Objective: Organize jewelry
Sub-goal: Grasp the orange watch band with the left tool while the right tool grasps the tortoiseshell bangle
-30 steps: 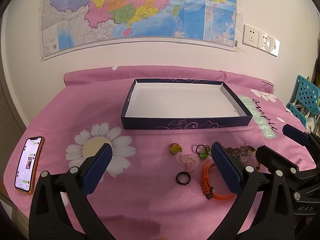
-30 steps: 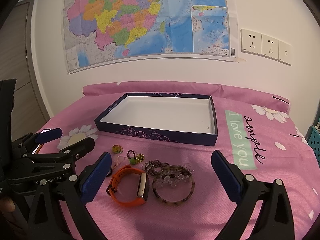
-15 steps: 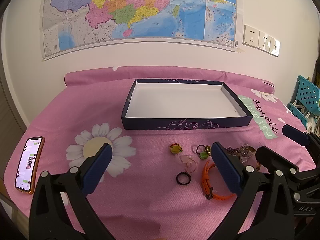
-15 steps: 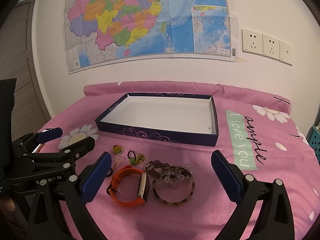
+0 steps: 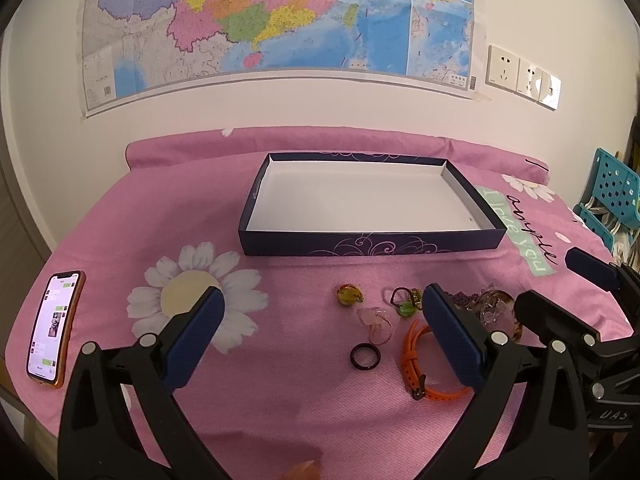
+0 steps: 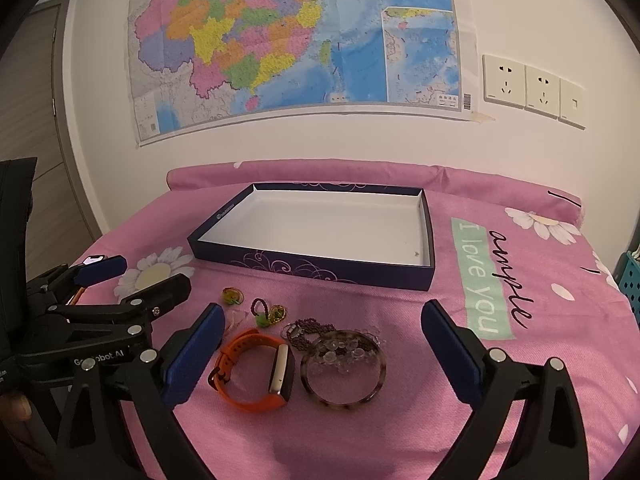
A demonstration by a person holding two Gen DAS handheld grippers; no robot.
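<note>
An empty dark-blue box (image 5: 372,245) (image 6: 312,268) with a white inside lies on the pink cloth. In front of it lie loose pieces: a black ring (image 5: 364,356), a pink ring (image 5: 376,322), a yellow-green ring (image 5: 349,295) (image 6: 231,295), an orange wristband (image 5: 416,364) (image 6: 256,372), a tortoiseshell bangle (image 6: 343,372) with clear beads (image 6: 340,354) inside it, and a dark bead chain (image 6: 308,330). My left gripper (image 5: 322,322) is open and empty above the rings. My right gripper (image 6: 322,338) is open and empty above the bangle and wristband.
A phone (image 5: 54,328) with its screen lit lies at the cloth's left edge. A teal plastic basket (image 5: 608,204) stands at the right. A map and wall sockets (image 6: 532,90) hang on the wall behind. The left gripper's body shows in the right wrist view (image 6: 100,320).
</note>
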